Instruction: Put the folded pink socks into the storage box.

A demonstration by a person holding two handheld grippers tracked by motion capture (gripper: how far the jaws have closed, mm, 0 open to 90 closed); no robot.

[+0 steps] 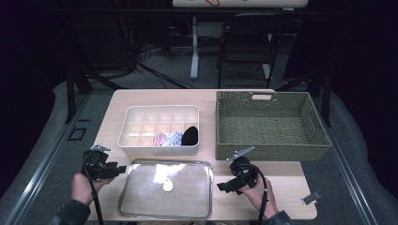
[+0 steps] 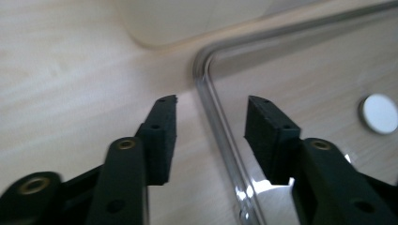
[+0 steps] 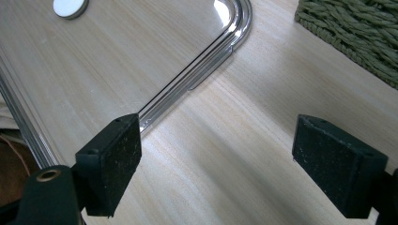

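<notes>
While my left claw (image 2: 211,119) hangs low over the table's front left part, its jaws stand apart astride the left rim of the clear lid (image 2: 309,70), one pad outside on the bare wood, the other over the lid's pane; neither pad presses on the rim, so the claw is released and holds nothing. That lid (image 1: 165,188) lies flat along the table's (image 1: 117,105) front edge, near its middle, with a small round white knob (image 1: 168,186) at its centre. My right claw (image 3: 234,164) waits just off the lid's right edge, jaws spread wide over bare wood, gripping nothing, its nearer pad close beside the lid's rounded corner. Behind the lid, touching or nearly touching its far rim, sits the white divided box (image 1: 159,130) with balled socks (image 1: 176,138) in its front compartments. Toward the back right corner stands the green woven basket (image 1: 270,125).
</notes>
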